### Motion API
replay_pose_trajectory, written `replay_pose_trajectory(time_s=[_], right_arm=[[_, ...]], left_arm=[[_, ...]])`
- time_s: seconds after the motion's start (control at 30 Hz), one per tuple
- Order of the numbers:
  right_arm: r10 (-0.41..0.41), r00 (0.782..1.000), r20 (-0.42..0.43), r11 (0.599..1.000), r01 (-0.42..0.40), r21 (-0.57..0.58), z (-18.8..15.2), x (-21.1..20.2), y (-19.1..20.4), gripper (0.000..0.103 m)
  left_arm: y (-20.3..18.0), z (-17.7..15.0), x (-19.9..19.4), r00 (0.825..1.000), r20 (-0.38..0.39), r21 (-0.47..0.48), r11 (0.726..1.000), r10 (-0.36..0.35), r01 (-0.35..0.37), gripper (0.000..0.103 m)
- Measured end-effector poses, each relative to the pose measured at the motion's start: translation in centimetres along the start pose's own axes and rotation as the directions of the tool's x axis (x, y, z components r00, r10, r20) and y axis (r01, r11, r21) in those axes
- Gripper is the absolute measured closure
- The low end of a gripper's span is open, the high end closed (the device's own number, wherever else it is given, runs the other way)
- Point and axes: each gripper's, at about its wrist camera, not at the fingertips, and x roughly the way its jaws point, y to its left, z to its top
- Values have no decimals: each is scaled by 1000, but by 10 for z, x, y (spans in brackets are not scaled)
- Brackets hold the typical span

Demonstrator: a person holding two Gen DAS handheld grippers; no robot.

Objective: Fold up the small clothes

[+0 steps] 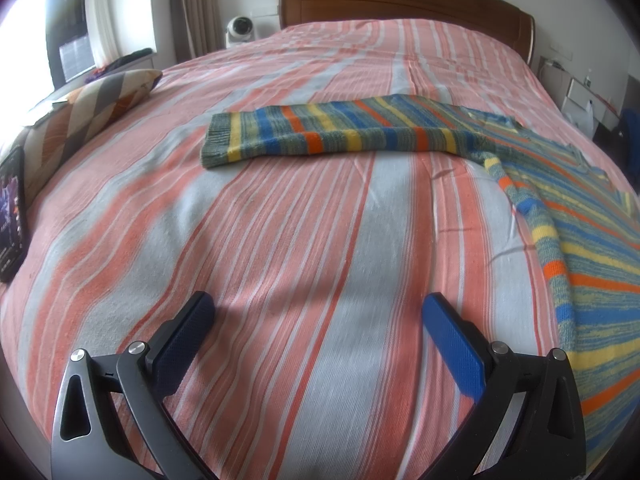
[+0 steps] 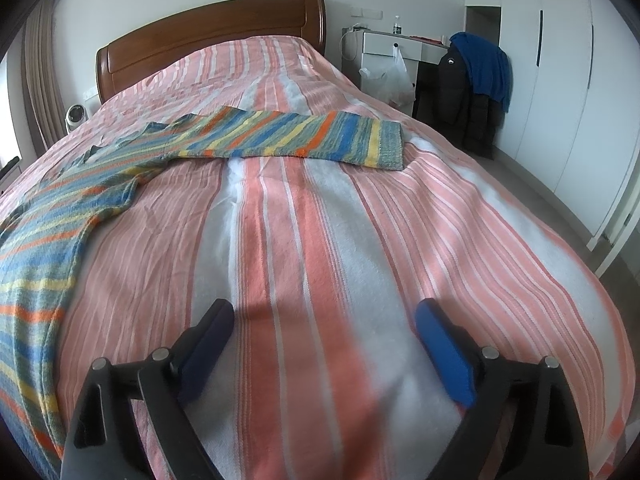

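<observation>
Striped knit sweater (image 1: 352, 132) lies flat on the bed (image 1: 280, 240), sleeves spread out to each side — laid ready for folding. Left tongs (image 1: 318, 312) and right tongs (image 2: 324, 316) both released, empty — hovering over bare bedspread, near the sweater's sides.

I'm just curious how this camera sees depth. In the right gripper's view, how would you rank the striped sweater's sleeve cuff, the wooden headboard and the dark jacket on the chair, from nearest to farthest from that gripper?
Measured from the right gripper, which is open over the bedspread:
1. Sleeve cuff, mid-bed, slightly right.
2. Dark jacket, off the bed on the right.
3. Headboard, at the far end, left.
</observation>
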Motion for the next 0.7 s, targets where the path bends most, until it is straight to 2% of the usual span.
replay_pose_trajectory(time_s=[0.7], right_arm=[[1, 1000, -14, 1000, -1, -14, 2, 0, 2, 7]], left_arm=[[0, 0, 0, 1000, 2, 2, 1000, 1, -1, 0]])
